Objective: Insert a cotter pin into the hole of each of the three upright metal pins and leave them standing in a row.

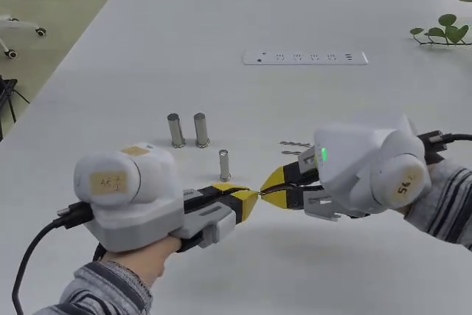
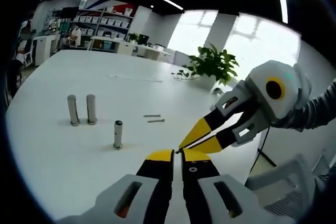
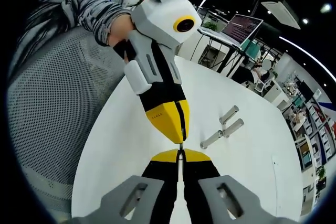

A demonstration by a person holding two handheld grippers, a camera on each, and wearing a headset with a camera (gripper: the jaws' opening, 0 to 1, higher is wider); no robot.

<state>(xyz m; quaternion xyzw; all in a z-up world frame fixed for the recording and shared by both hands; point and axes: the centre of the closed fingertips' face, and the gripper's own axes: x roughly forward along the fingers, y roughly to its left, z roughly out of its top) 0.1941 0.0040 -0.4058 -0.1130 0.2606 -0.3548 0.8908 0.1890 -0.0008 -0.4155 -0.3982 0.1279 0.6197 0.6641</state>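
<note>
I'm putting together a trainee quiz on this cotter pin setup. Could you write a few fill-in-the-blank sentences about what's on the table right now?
1. ___ metal pins stand upright on the white table.
2. The left gripper and the right gripper both have ___ jaw tips.
3. Two loose cotter pins lie on the table, nearer the ___ gripper.

Missing words: three; yellow; right.
</note>
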